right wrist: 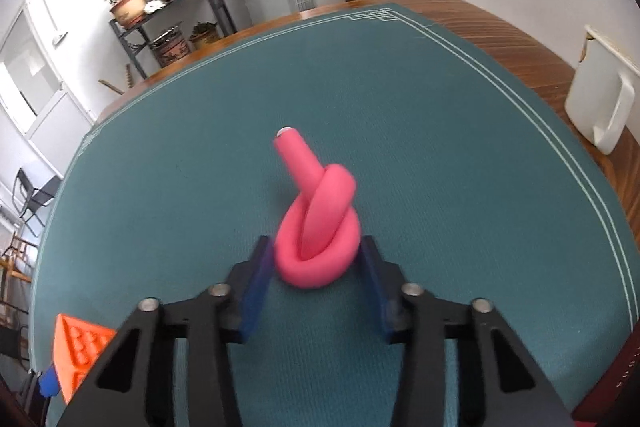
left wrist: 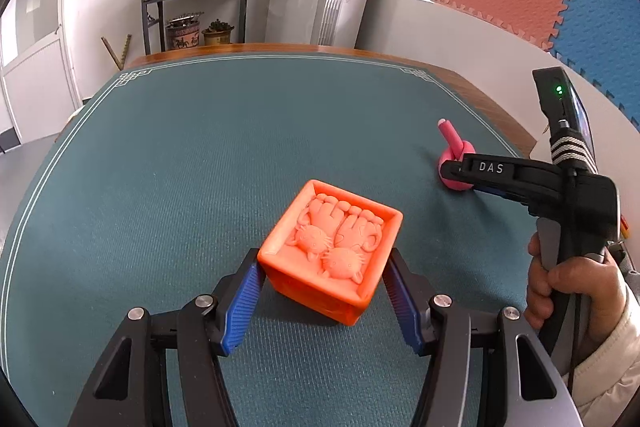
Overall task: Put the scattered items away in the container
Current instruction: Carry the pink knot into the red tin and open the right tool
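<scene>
1. Presently, the left gripper (left wrist: pixel 324 297) is seen partly open, its blue fingers (left wrist: pixel 244 307) set against two opposite sides of the orange container (left wrist: pixel 332 259), which is gripped between them.
2. The container is tilted, and a moulded relief of cats is shown inside it.
3. At about 2 o'clock from the container, well apart from it on the green mat (left wrist: pixel 200 147) of the bench (right wrist: pixel 512 39), the pink knotted foam tube (right wrist: pixel 316 227) is found.
4. The right gripper (right wrist: pixel 318 267) is closed on the lower loop of the tube, one finger pressed at 9 o'clock of the knot and the other at 3 o'clock.
5. One free end of the tube is pointed up toward 11 o'clock.
6. The right gripper's handle is held by a hand (left wrist: pixel 568 287) in a pale sleeve.
7. A white jug (right wrist: pixel 600 95) is placed at the bench edge, at 2 o'clock from the tube.
</scene>
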